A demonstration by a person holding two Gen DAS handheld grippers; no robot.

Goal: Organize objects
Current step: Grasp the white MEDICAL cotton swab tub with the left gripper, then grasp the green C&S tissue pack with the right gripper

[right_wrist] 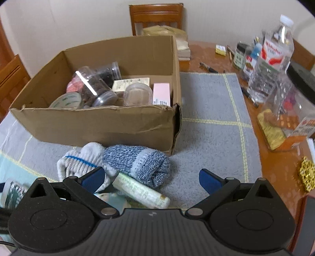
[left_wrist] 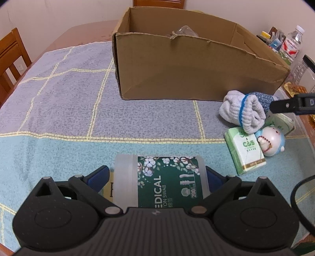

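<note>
My left gripper [left_wrist: 157, 175] is shut on a cotton swab box [left_wrist: 163, 181] with a green flowered label, held low over the cloth in front of the cardboard box [left_wrist: 187, 74]. My right gripper [right_wrist: 152, 178] is open and empty, hovering over a blue-grey sock roll [right_wrist: 141, 163], a white sock roll [right_wrist: 78, 161] and a green tissue pack [right_wrist: 141, 191]. In the left wrist view the white sock roll [left_wrist: 242, 112], a C&S tissue pack [left_wrist: 246, 151] and a small doll [left_wrist: 273, 139] lie at the right. The cardboard box [right_wrist: 98, 126] holds jars and small boxes.
A checked cloth [left_wrist: 69, 98] covers the table. Along the right edge stand a water bottle [right_wrist: 275, 51], clear containers [right_wrist: 285, 94] and small clutter. Wooden chairs [right_wrist: 156, 16] stand behind and at the left [left_wrist: 11, 57].
</note>
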